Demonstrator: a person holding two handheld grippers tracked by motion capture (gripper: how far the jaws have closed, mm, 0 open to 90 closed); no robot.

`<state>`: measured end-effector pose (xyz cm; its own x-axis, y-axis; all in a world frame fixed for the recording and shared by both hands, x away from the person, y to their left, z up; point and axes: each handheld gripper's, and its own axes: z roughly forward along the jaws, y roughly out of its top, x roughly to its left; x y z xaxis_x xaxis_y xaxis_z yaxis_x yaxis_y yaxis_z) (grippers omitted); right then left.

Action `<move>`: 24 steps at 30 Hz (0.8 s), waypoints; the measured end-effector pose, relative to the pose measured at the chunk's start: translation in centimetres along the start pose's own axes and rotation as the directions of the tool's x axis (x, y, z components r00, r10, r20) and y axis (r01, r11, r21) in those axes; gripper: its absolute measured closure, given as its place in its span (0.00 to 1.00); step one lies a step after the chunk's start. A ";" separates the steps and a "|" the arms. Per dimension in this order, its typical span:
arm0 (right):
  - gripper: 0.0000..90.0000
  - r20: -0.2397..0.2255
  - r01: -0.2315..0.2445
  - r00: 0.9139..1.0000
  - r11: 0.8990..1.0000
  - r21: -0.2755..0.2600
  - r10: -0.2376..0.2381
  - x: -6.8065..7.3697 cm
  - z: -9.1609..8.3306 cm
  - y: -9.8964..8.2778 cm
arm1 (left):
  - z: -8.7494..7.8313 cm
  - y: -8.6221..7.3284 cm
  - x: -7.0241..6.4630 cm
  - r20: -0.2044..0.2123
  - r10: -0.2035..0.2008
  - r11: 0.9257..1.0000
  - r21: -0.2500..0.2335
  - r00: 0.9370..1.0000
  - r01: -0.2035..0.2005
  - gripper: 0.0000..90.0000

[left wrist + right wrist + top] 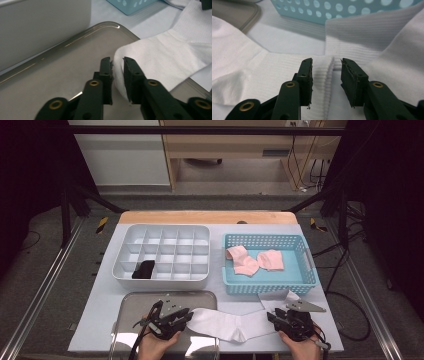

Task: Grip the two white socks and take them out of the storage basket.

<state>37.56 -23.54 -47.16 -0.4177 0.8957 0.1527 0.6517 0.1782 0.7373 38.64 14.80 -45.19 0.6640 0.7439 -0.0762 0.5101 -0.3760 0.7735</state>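
Observation:
A white sock (225,325) lies flat along the table's front edge, its one end resting on the metal tray (150,297). My left gripper (189,316) sits over the tray at that end. In the left gripper view the jaws (117,60) stand a little apart, open, with the sock's folded edge (162,55) between them. My right gripper (272,316) is at the sock's other end. Its jaws (326,61) are open, straddling the ribbed cuff (329,75) without pressing on it.
A white divided organizer (165,226) stands behind the tray, with a black item (144,269) in one front compartment. To its right a blue perforated basket (265,238) holds two pink socks (242,260). More white ribbed fabric (282,297) reaches toward the basket.

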 end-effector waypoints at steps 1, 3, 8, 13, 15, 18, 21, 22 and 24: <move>0.69 0.000 0.000 1.000 1.000 0.000 0.000 0.0 0.0 0.0 | 0.0 0.0 0.0 0.000 0.000 1.000 0.000 1.000 0.000 0.78; 0.69 0.000 0.004 1.000 1.000 0.015 -0.004 0.0 0.1 -0.2 | -0.1 0.3 0.3 -0.003 -0.008 1.000 -0.005 1.000 0.008 0.76; 0.80 -0.001 0.016 1.000 0.999 0.042 -0.016 0.2 0.3 0.0 | 1.6 0.4 0.7 0.015 -0.020 0.998 0.053 1.000 0.019 0.76; 0.91 -0.002 0.031 1.000 0.997 0.069 -0.031 0.4 0.6 0.1 | 2.0 0.1 0.6 0.039 -0.016 0.997 0.080 0.999 0.013 0.88; 0.94 -0.009 0.036 0.999 0.997 0.073 -0.036 0.3 0.6 0.2 | 2.0 0.0 0.5 0.044 -0.014 0.997 0.079 0.999 0.010 0.97; 0.95 -0.024 0.040 0.999 0.998 0.058 -0.038 0.4 0.4 0.6 | 1.3 -0.2 0.5 0.048 -0.017 0.998 0.063 0.999 0.014 1.00; 0.95 -0.015 0.054 0.998 0.998 0.024 -0.053 0.8 0.3 1.2 | 0.2 -0.6 0.7 0.038 -0.025 0.999 0.042 0.999 0.023 1.00; 0.95 -0.009 0.060 0.998 0.998 0.025 -0.060 0.9 0.4 1.5 | -0.1 -0.8 0.8 0.033 -0.026 0.999 0.043 0.999 0.025 1.00; 0.95 -0.009 0.068 0.998 0.997 0.035 -0.068 1.1 0.8 1.9 | -0.6 -1.3 1.0 0.026 -0.029 0.999 0.044 0.999 0.028 1.00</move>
<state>38.90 -21.92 -46.10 -0.4665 0.8779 0.1084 0.6436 0.2528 0.7224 38.31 16.39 -45.93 0.6628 0.7399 -0.1152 0.5521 -0.3790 0.7426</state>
